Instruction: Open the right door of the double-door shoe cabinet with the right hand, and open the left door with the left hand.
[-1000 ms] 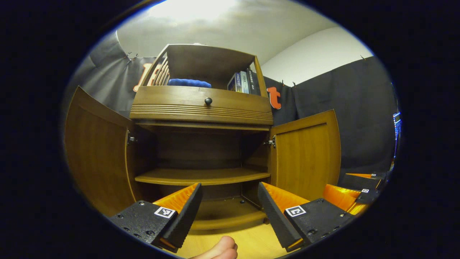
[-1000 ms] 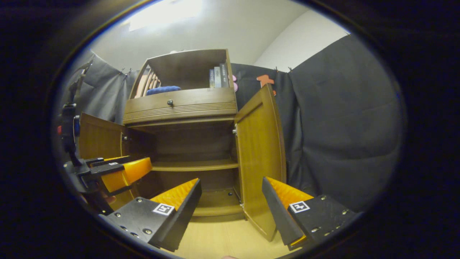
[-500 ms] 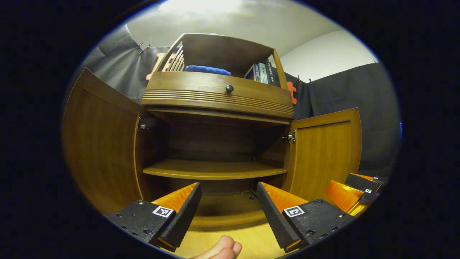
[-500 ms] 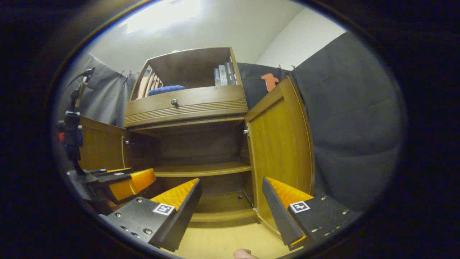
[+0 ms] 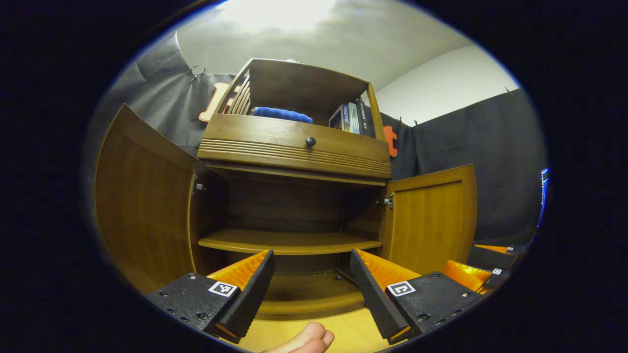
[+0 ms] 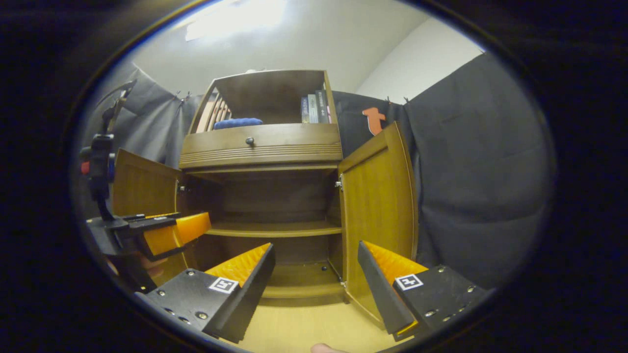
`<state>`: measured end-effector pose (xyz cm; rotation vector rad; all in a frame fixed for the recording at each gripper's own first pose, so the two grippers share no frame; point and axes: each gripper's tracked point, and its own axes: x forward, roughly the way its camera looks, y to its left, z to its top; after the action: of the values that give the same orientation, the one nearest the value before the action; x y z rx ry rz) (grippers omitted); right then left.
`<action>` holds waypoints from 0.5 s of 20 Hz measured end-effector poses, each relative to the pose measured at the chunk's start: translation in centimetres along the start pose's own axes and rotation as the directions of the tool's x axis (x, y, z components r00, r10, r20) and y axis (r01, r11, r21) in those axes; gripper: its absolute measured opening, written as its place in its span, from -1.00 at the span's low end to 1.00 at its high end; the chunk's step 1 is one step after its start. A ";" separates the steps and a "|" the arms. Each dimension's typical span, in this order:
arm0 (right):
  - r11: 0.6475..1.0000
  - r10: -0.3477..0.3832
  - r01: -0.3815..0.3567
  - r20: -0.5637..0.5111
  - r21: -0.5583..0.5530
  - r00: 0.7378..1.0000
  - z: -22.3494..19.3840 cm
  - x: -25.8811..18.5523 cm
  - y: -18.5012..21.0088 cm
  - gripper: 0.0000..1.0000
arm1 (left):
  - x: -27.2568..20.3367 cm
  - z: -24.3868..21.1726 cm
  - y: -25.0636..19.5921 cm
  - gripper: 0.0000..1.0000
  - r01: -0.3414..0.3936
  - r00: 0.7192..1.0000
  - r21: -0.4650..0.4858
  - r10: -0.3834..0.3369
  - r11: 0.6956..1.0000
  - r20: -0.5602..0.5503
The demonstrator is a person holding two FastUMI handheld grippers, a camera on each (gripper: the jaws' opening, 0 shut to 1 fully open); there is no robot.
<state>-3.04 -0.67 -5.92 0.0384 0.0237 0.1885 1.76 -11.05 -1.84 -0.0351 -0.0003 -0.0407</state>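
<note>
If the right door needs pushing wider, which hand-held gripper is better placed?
Right, probably. The right hand-held gripper is open, with the right door just ahead of its right finger; the left hand-held gripper faces the cabinet's middle.

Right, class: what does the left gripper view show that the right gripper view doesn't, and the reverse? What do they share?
Left gripper view: the right gripper seen from the side, low right, by the right door.
Right gripper view: the left gripper seen from the side, low left, in front of the left door.
Shared: both doors open, the bare shelf, the drawer knob, a blue cloth and books on top.
</note>
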 end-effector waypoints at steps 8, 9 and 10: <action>0.999 -0.041 0.041 0.020 0.004 0.999 0.1 -2.5 -1.6 1.00 | -1.1 -0.7 -3.2 0.84 0.053 0.999 0.020 -0.053 0.998 -0.007; 0.999 -0.037 0.037 0.018 0.016 0.999 0.1 -2.5 -1.7 1.00 | -1.2 -1.0 -3.7 0.84 0.067 0.998 0.016 -0.067 0.998 -0.012; 0.999 -0.038 0.037 0.020 0.028 0.999 0.2 -2.5 -1.9 1.00 | -1.4 -1.1 -4.1 0.84 0.074 0.997 0.018 -0.073 0.997 -0.017</action>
<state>-5.09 -3.03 -5.79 0.0677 0.0063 0.1500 0.19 -15.08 -2.76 -0.0157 0.0148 -0.1145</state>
